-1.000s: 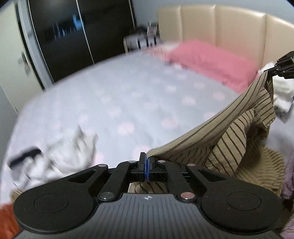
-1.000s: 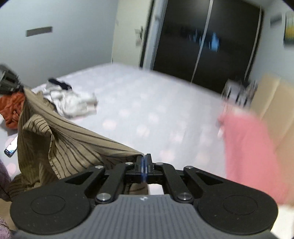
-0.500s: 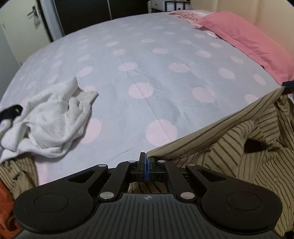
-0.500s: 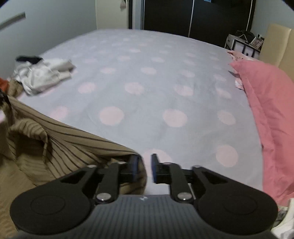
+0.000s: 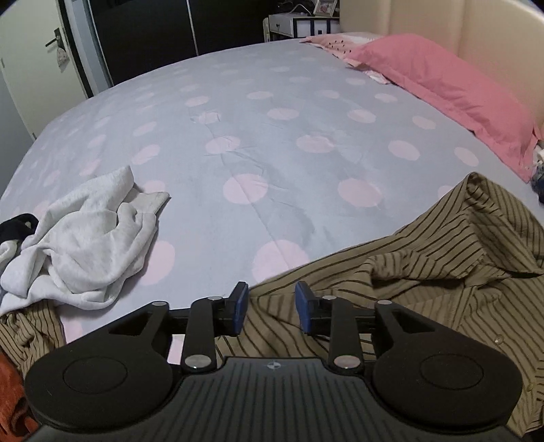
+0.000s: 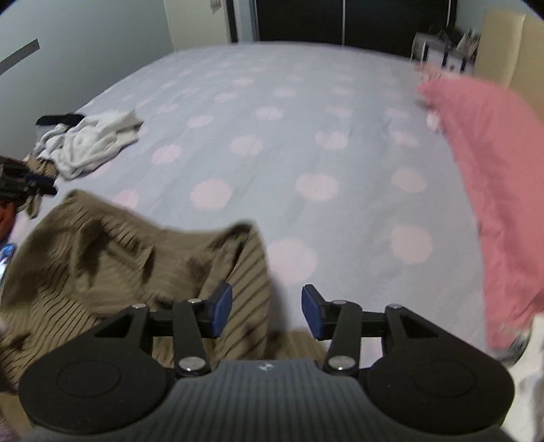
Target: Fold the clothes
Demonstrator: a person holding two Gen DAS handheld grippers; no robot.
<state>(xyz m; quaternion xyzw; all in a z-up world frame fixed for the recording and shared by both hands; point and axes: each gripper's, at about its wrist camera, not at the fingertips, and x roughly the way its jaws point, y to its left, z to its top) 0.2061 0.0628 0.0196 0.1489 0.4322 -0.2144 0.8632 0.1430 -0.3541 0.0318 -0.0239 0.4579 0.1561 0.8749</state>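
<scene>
A brown striped shirt (image 5: 425, 272) lies crumpled on the near edge of the bed, at the lower right of the left wrist view. It also shows at the lower left of the right wrist view (image 6: 112, 272). My left gripper (image 5: 271, 307) is open, its blue pads just above the shirt's edge, holding nothing. My right gripper (image 6: 267, 312) is open over the shirt's other edge, also empty. The left gripper shows at the left edge of the right wrist view (image 6: 23, 183).
The bed has a grey sheet with pink dots (image 5: 272, 136). A crumpled white garment (image 5: 85, 238) lies at the left. A pink pillow (image 5: 442, 81) and beige headboard (image 5: 476, 30) are at the right. An orange cloth (image 5: 10, 391) is at the lower left.
Both grippers were shut on the striped shirt and held it up. They lowered it onto the bed; the right opened first, then the left. The shirt now lies slack.
</scene>
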